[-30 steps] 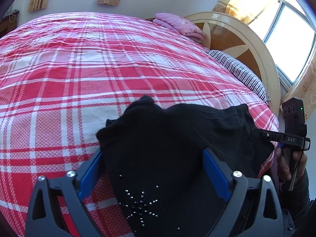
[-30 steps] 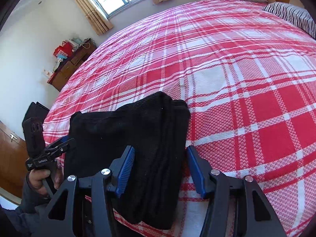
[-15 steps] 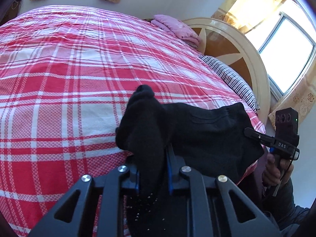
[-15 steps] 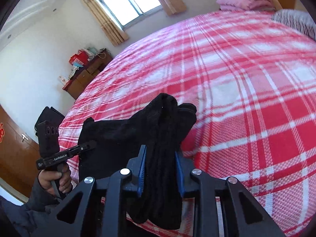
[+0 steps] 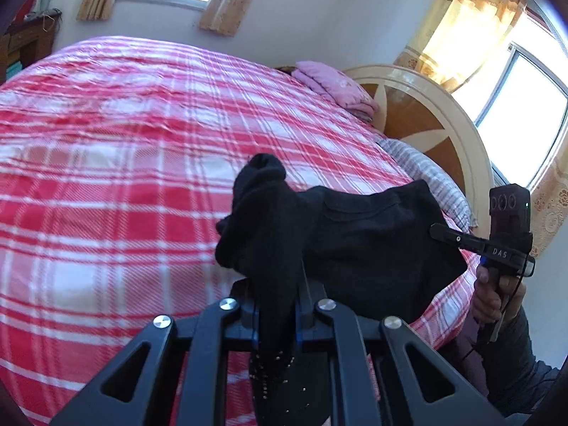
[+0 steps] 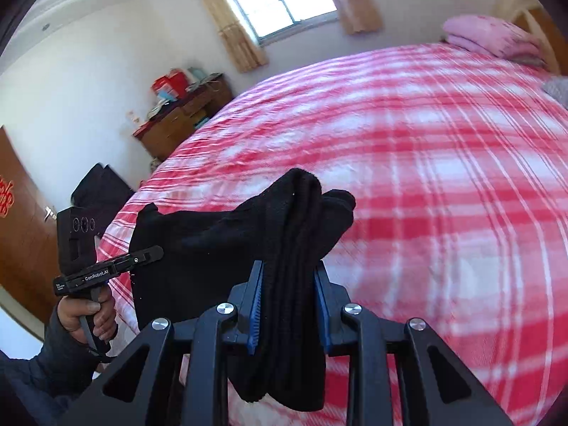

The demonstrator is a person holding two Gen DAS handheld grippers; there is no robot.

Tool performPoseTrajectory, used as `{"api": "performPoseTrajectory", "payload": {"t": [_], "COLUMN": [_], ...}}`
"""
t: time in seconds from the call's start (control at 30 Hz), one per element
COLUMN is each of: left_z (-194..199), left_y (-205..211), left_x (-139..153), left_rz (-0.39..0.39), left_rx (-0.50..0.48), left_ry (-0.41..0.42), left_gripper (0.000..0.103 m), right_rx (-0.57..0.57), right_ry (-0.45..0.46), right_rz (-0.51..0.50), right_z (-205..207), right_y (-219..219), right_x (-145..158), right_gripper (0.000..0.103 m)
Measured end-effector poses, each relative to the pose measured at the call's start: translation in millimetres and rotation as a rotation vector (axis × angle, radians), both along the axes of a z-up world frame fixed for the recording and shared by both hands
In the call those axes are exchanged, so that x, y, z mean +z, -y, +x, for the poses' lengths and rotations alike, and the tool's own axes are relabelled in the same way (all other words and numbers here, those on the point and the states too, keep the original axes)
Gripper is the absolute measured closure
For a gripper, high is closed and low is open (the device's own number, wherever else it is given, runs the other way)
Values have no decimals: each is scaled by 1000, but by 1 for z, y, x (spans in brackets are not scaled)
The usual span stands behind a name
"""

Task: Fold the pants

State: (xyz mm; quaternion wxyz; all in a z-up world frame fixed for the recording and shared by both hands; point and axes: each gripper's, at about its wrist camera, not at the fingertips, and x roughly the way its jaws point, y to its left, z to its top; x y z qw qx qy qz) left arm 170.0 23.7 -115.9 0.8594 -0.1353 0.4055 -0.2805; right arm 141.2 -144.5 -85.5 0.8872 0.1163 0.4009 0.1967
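Left wrist view: the left gripper (image 5: pixel 276 314) is seen with its jaws clamped on a bunched end of the black pants (image 5: pixel 372 245), cloth spilling out above and hanging below the blue pads. In the right wrist view the right gripper (image 6: pixel 288 305) is likewise closed on a thick, layered fold of the pants (image 6: pixel 213 248).

Both ends are gripped, most likely, so that the garment can be lifted off the bed (image 5: pixel 106 177) and carried or laid over as one piece; a two-point hold stops the stacked layers from sliding apart. Between the two grips the cloth is held as a sagging sheet at the near edge of the bed, raised above the plaid cover. Whether its lowest part touches the cover cannot be told, since the background is blurred.

Relative to the jaws, the pants are held deep, right back against the pads, with a knob of fabric projecting beyond the tips toward the far side of the bed. A pink blanket (image 5: pixel 337 85) is folded far off by the headboard (image 5: pixel 426 117), well apart from the work.
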Motion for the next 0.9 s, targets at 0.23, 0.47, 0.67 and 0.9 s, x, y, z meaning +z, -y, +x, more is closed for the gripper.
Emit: {"api": "performPoseTrajectory", "payload": {"t": [0.23, 0.47, 0.67, 0.9], "left_z": [22, 42, 56, 54], "left_y": [-62, -121, -143, -140], "left_x": [8, -2, -37, -58], "left_rz": [15, 50, 118, 251], "left_rx": [136, 262, 306, 371], "left_ry": [34, 34, -16, 15], "left_gripper": [89, 89, 88, 39], "right_rx": [137, 213, 209, 91], "right_ry": [27, 5, -76, -172], "right_rz": [-42, -1, 9, 102], "right_z": [74, 135, 172, 187], "right_y": [-69, -132, -164, -142], "right_x": [8, -17, -64, -105], "right_gripper": [76, 76, 76, 73]}}
